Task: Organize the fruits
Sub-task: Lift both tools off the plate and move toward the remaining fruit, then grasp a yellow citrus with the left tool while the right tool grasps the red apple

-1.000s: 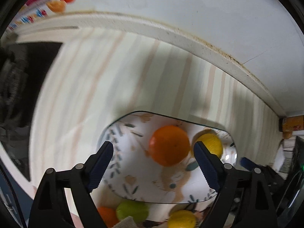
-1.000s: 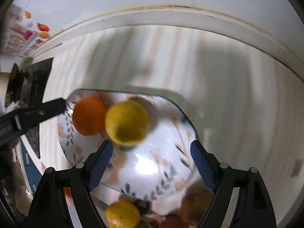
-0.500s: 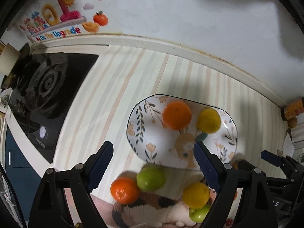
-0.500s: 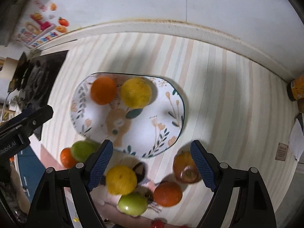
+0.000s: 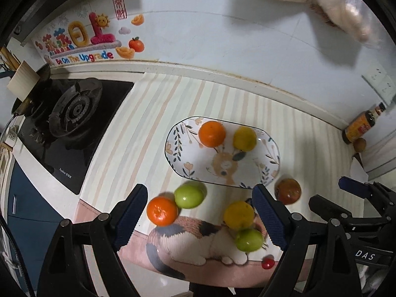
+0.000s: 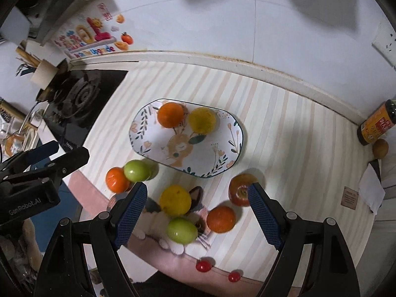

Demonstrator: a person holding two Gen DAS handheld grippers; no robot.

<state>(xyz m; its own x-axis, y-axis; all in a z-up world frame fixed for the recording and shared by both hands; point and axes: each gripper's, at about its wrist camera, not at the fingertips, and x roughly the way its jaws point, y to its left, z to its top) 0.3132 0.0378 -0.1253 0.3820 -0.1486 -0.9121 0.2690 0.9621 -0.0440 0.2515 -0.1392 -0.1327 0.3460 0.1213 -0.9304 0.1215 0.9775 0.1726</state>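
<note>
Both tools (image 5: 199, 210) (image 6: 196, 209) wide open, empty, above loose fruit.

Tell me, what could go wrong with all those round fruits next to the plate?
1. The green apple touches an orange near the counter's front edge; nudging one might roll the other off.
2. The yellow fruit and another green apple sit tight together, so open tongs may bump both.
3. The plate already holds two fruits that could roll.

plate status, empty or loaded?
Partly loaded: the plate holds an orange and a yellow fruit; the other fruits lie on the counter.
</note>
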